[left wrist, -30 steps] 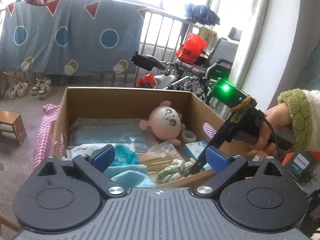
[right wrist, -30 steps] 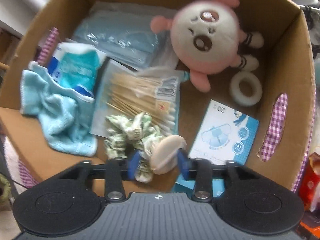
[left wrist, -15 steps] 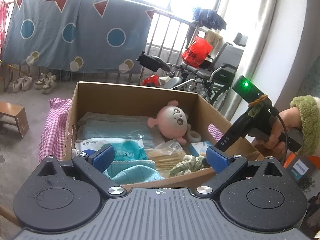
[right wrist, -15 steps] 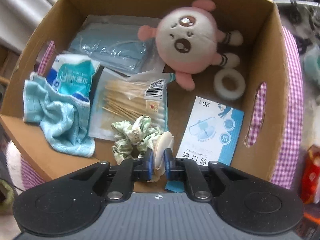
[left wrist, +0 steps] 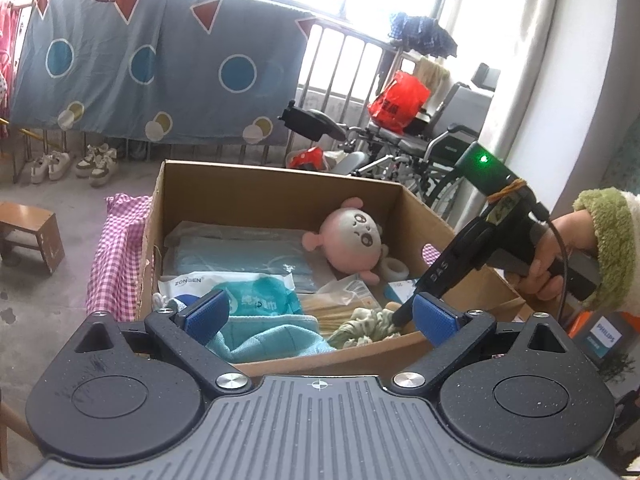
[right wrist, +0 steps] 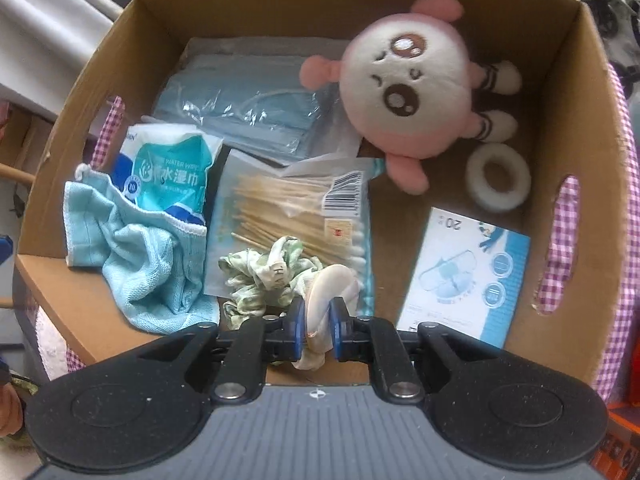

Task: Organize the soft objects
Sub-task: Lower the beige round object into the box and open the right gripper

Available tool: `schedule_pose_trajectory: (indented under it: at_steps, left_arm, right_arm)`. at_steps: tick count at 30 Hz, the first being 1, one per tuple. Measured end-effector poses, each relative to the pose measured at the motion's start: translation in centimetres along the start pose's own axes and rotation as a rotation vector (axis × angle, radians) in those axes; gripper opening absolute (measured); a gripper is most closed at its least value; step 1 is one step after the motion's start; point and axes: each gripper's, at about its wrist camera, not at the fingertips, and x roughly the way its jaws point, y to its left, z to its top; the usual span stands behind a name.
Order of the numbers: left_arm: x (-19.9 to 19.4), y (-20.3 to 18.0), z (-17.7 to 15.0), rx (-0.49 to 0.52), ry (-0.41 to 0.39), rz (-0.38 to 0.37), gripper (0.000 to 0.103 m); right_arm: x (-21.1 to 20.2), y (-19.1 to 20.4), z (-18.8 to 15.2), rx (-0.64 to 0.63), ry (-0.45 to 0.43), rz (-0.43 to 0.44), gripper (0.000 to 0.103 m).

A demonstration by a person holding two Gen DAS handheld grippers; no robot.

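An open cardboard box point(right wrist: 580, 92) holds a pink and white plush toy point(right wrist: 404, 92), a green scrunchie point(right wrist: 260, 276), a light blue cloth point(right wrist: 140, 264) and a beige soft puff point(right wrist: 332, 284). My right gripper point(right wrist: 318, 316) points down into the box's near side. Its blue pads pinch the puff, which stands on edge beside the scrunchie, and the jaws are opening slightly. In the left wrist view the right gripper point(left wrist: 398, 316) reaches in from the right, held by a hand point(left wrist: 548, 256). My left gripper point(left wrist: 322, 314) hovers before the box, open and holding nothing.
The box also holds a wet wipes pack point(right wrist: 172, 168), bagged cotton swabs point(right wrist: 280, 216), a pack of blue masks point(right wrist: 240, 112), a white tape roll point(right wrist: 498, 178) and a mask carton point(right wrist: 468, 276). Pink checked cloth point(left wrist: 116, 256) lies under the box. A wheelchair point(left wrist: 404, 148) stands behind it.
The right jaws have closed from wide apart onto the beige puff, squeezing it thin. The left gripper's view has drawn back a little from the box.
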Motion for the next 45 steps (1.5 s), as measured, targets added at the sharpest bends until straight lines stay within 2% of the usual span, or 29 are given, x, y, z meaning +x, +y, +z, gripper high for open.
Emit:
schedule_pose_trajectory:
  at_steps: [8, 13, 15, 23, 26, 28, 29, 31, 33, 36, 38, 39, 40, 41, 43, 45]
  left_arm:
    - [0.1, 0.0, 0.1, -0.003, 0.005, 0.003, 0.099]
    - [0.1, 0.1, 0.0, -0.005, 0.007, 0.007, 0.099]
    - [0.1, 0.1, 0.0, -0.005, 0.006, 0.009, 0.099]
    - [0.2, 0.1, 0.0, 0.000, 0.011, 0.009, 0.099]
    - [0.2, 0.1, 0.0, 0.002, 0.009, 0.007, 0.099]
    - [0.2, 0.0, 0.0, 0.002, 0.008, 0.004, 0.099]
    - [0.2, 0.0, 0.0, 0.002, 0.008, 0.003, 0.099]
    - [0.3, 0.0, -0.1, 0.003, 0.010, 0.004, 0.099]
    - [0.3, 0.0, -0.1, 0.004, 0.011, 0.001, 0.099]
    - [0.4, 0.1, 0.0, 0.002, 0.011, 0.000, 0.099]
    - [0.4, 0.1, 0.0, 0.002, 0.011, 0.000, 0.099]
    - [0.4, 0.2, 0.0, 0.000, 0.011, 0.001, 0.099]
    - [0.4, 0.2, 0.0, -0.001, 0.010, 0.002, 0.099]
    - [0.4, 0.2, -0.1, -0.003, 0.009, 0.002, 0.099]
    - [0.4, 0.4, -0.1, -0.007, 0.008, 0.001, 0.099]
    - [0.5, 0.4, -0.1, -0.012, 0.010, 0.002, 0.099]
  right_arm:
    - [-1.0, -1.8, -0.4, 0.077, -0.013, 0.045, 0.017]
    - [-1.0, -1.8, -0.7, 0.052, -0.037, 0.006, 0.014]
    - [-0.9, -1.7, -0.8, 0.032, -0.043, -0.008, 0.007]
    - [-1.4, -1.0, -0.4, -0.037, -0.074, -0.059, 0.006]
    - [-1.4, -1.1, -0.1, -0.032, -0.071, -0.079, 0.009]
    - [-1.4, -1.4, 0.1, -0.021, -0.047, -0.059, 0.014]
    - [-1.4, -1.5, 0.1, -0.016, -0.034, -0.056, 0.019]
    - [-1.3, -1.4, 0.0, -0.028, -0.012, -0.074, 0.038]
    - [-1.0, -1.3, 0.0, -0.045, 0.015, -0.100, 0.047]
    - [-0.4, -1.4, 0.0, -0.058, 0.068, -0.137, 0.047]
    - [0.0, -1.4, 0.0, -0.074, 0.095, -0.156, 0.045]
    - [0.2, -1.3, 0.0, -0.084, 0.109, -0.164, 0.041]
    - [0.4, -1.2, -0.1, -0.096, 0.121, -0.174, 0.030]
    - [0.7, -1.1, -0.2, -0.112, 0.131, -0.188, 0.029]
    - [1.2, -0.6, -0.5, -0.161, 0.148, -0.209, 0.012]
    - [1.1, 0.0, -0.8, -0.194, 0.139, -0.196, 0.009]
